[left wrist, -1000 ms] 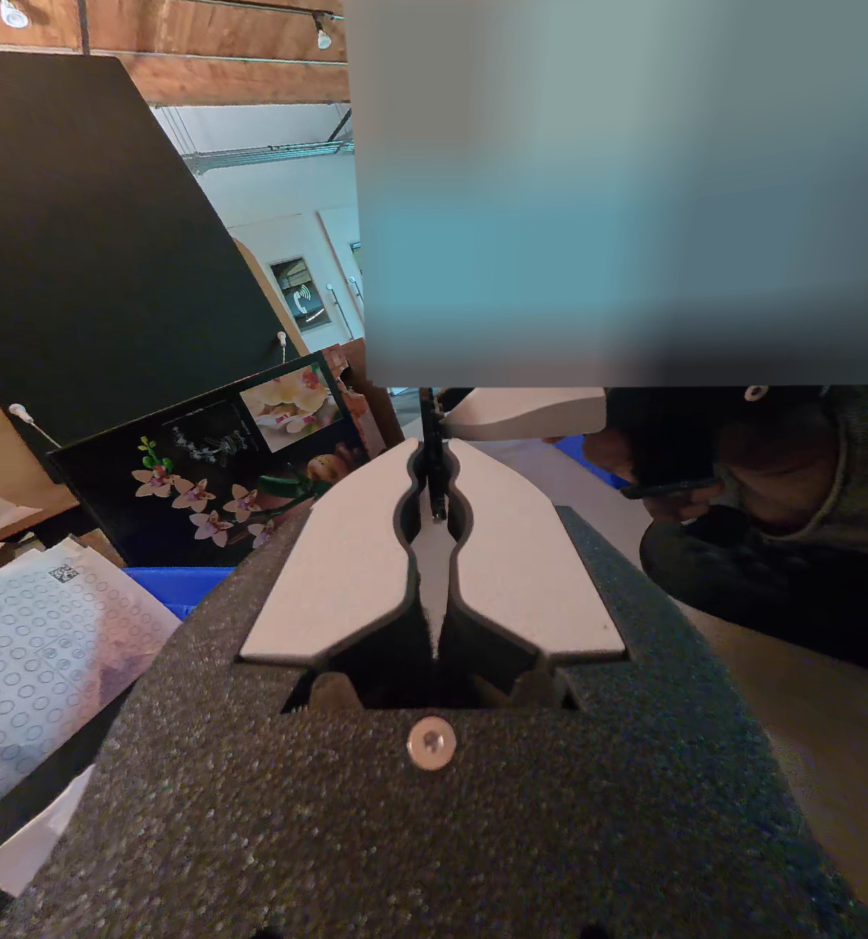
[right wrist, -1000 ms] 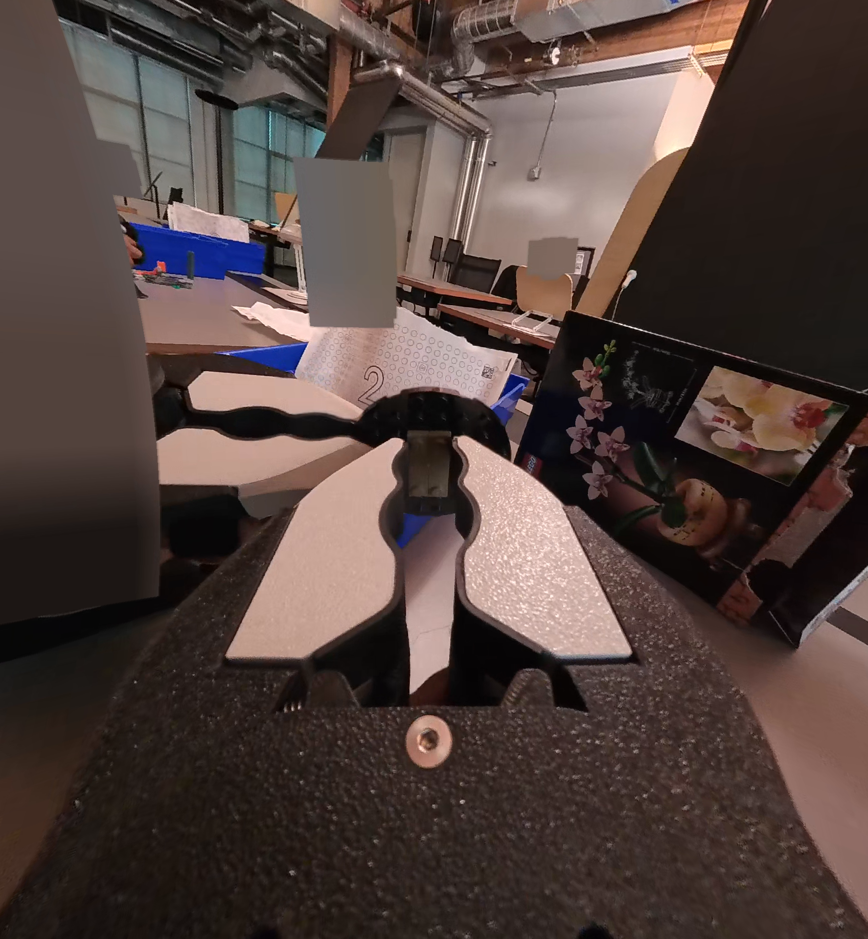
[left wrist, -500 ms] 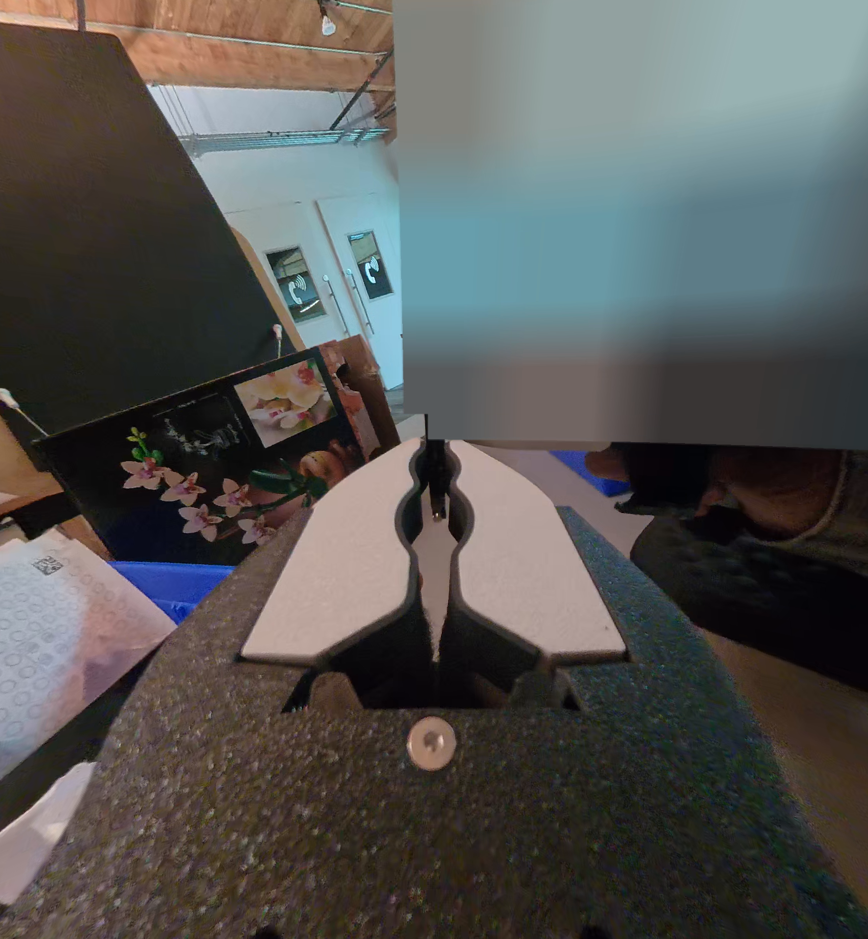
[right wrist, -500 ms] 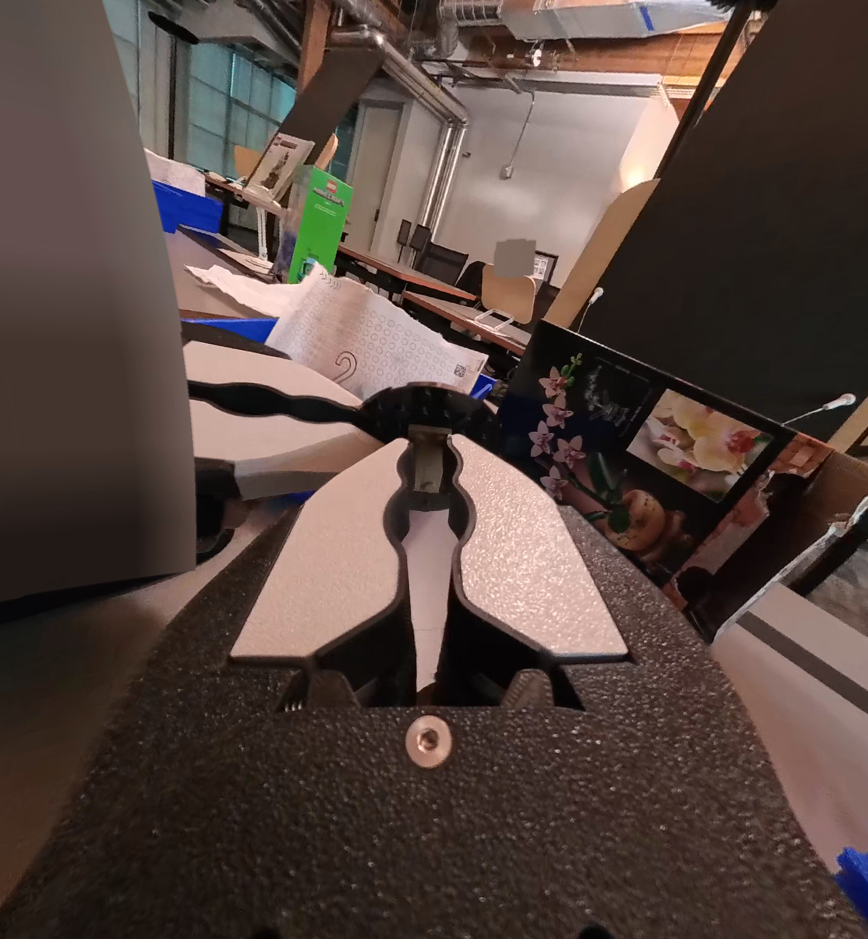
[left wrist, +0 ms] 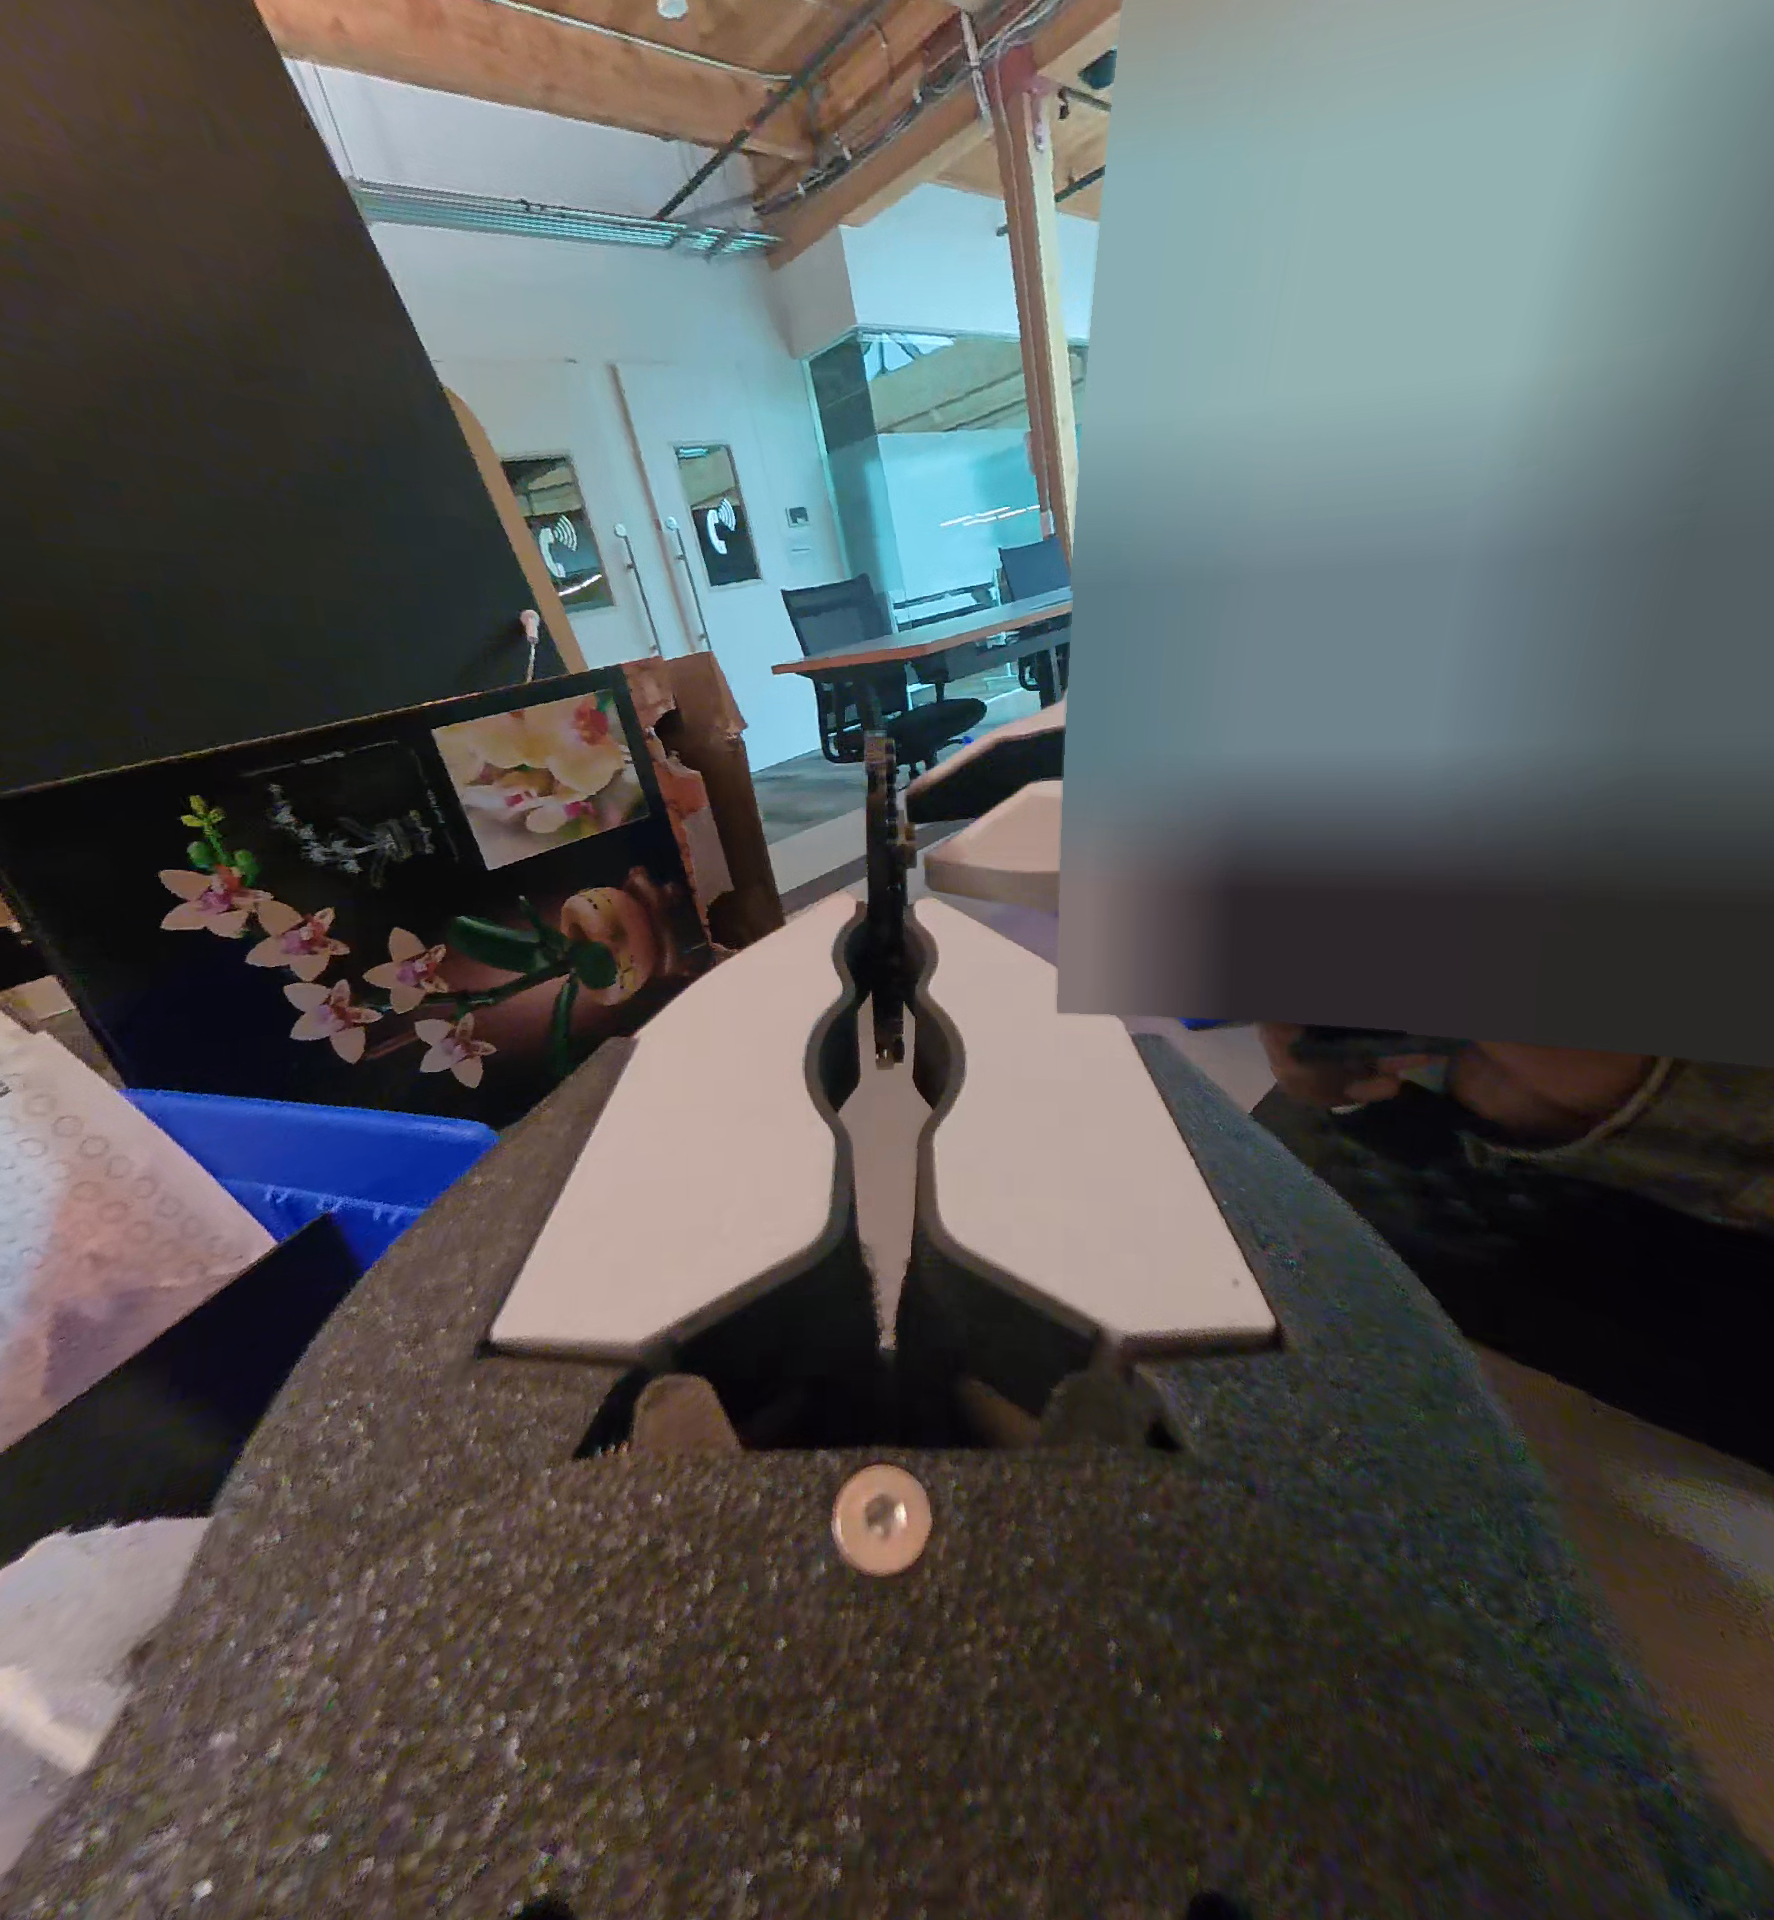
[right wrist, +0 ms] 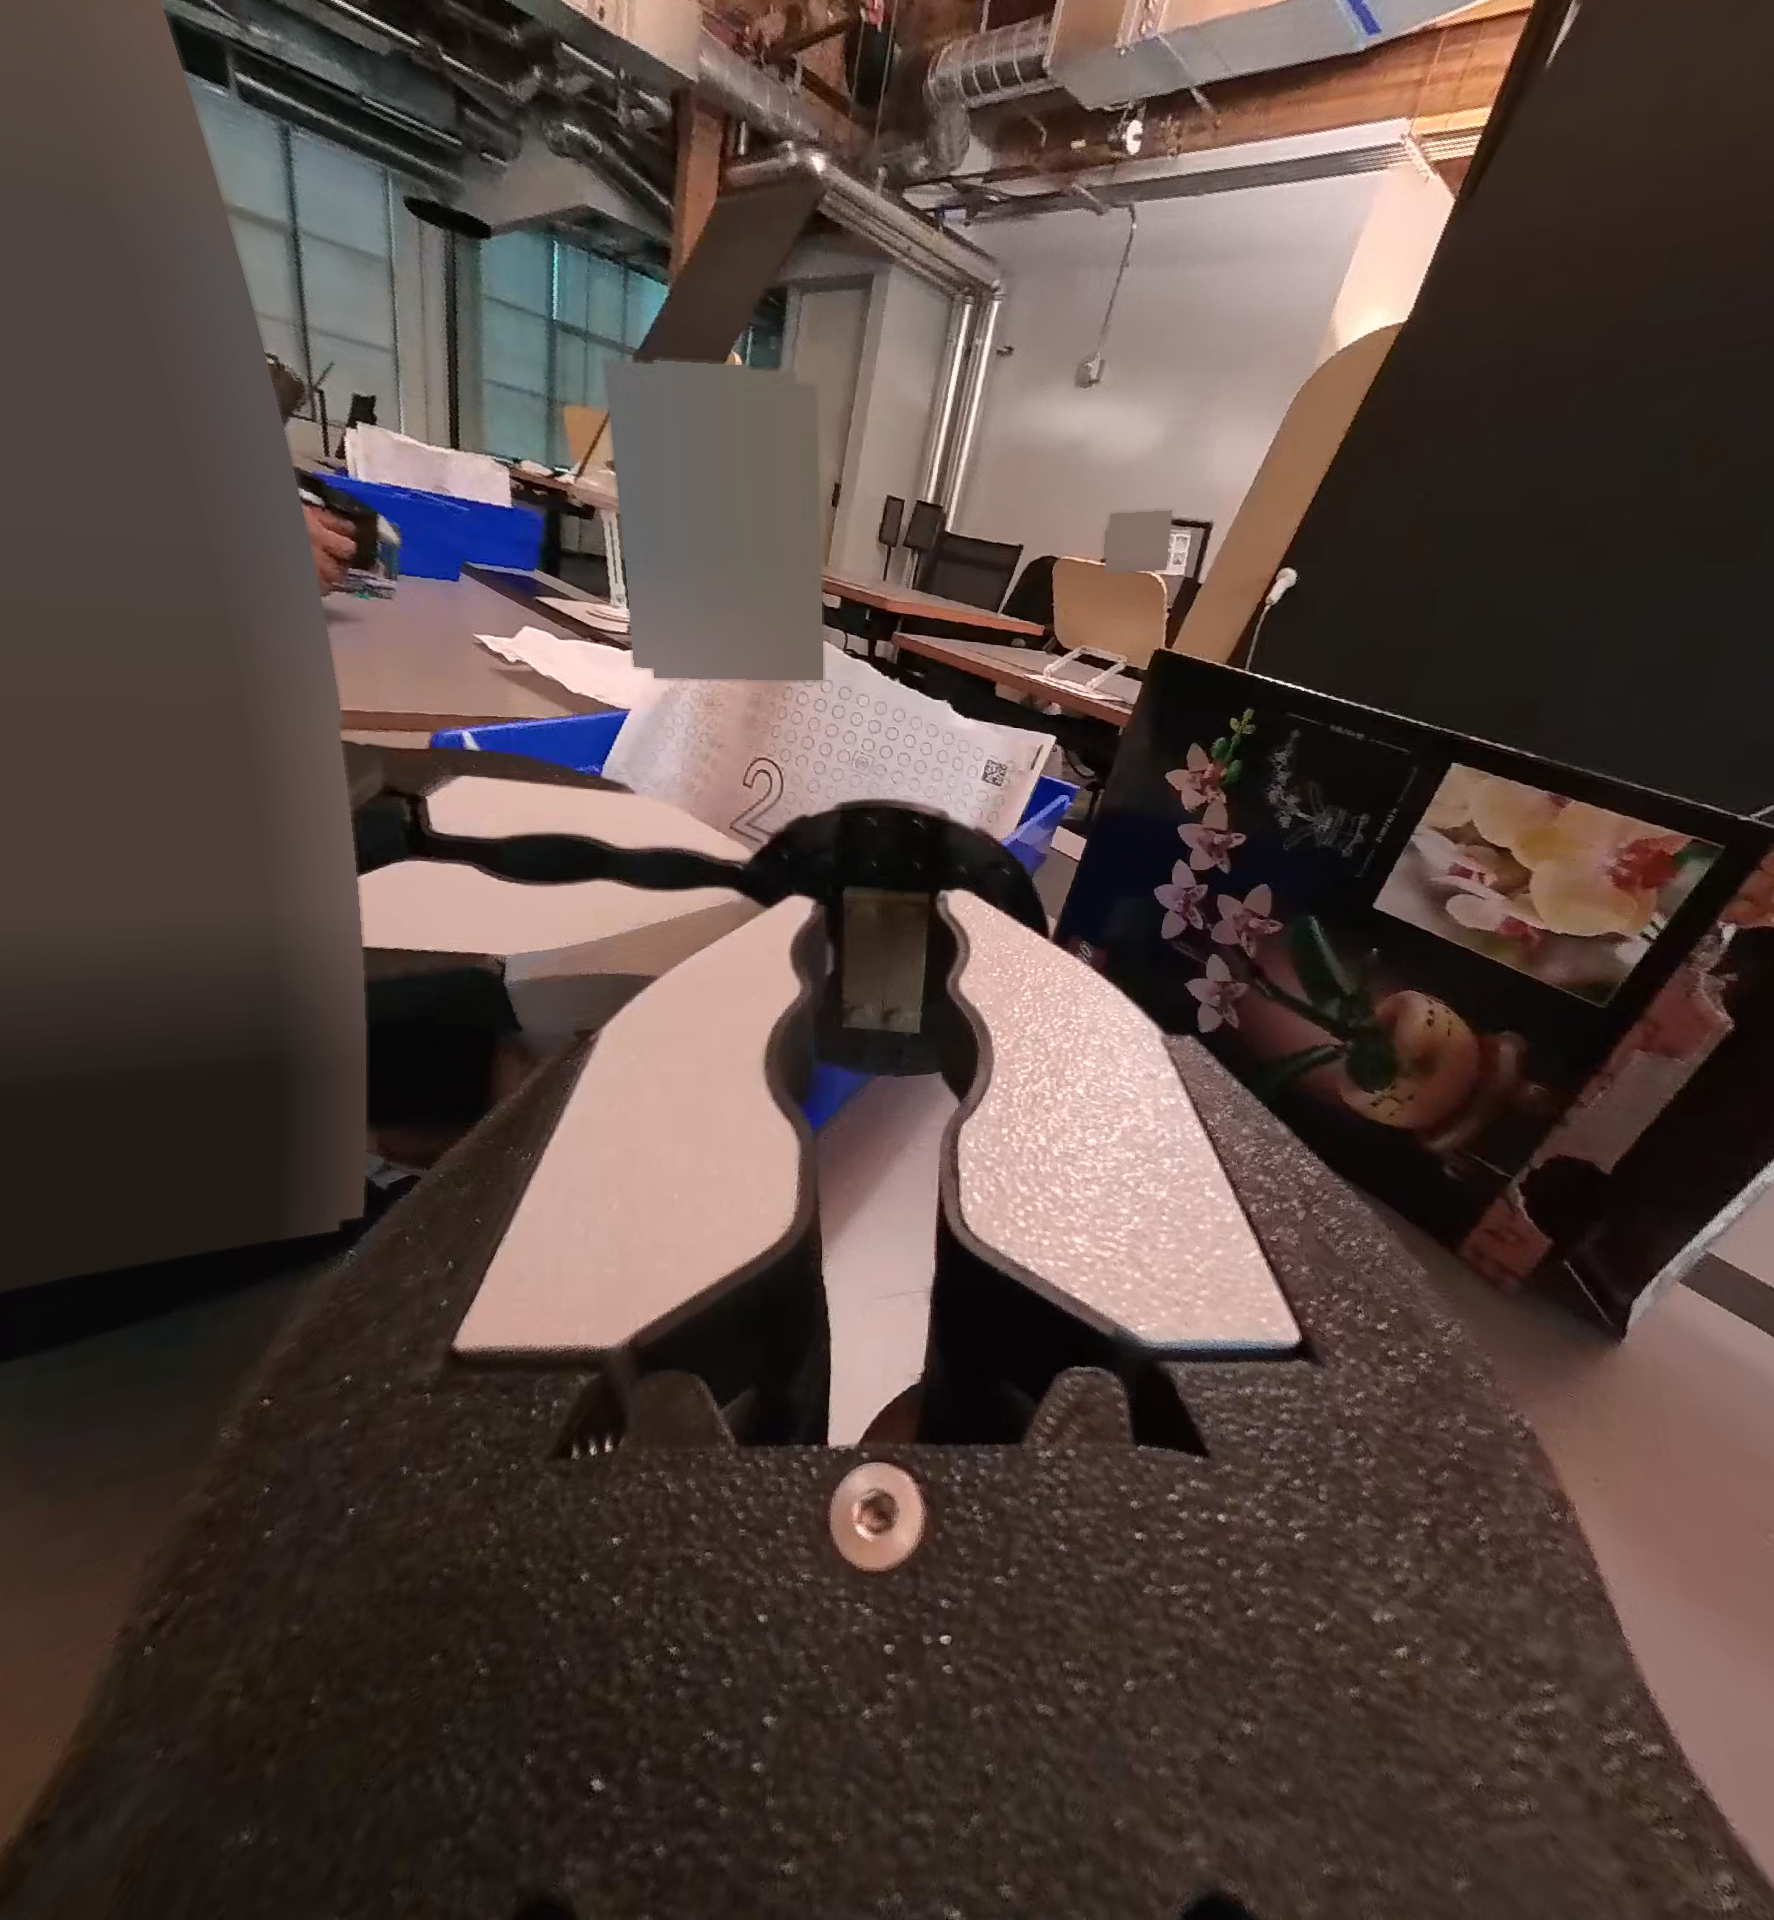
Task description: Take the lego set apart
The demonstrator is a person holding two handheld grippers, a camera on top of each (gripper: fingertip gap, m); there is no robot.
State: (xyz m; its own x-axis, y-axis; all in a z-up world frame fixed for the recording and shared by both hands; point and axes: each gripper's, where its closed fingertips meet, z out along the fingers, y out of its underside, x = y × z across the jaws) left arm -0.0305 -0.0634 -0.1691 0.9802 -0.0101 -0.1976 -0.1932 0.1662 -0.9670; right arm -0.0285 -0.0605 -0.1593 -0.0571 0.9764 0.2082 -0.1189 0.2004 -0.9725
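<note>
Between both grippers, left gripper (left wrist: 885, 940) clamped black disc (right wrist: 893, 862) edge, right gripper (right wrist: 878, 935) clamped tan brick (right wrist: 878, 966); not separated yet.

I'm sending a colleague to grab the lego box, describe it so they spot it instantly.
Look below the big black panel. The dark lego box stands tilted on the table there, right of the blue bin. Only it bears printed pink orchids.
</note>
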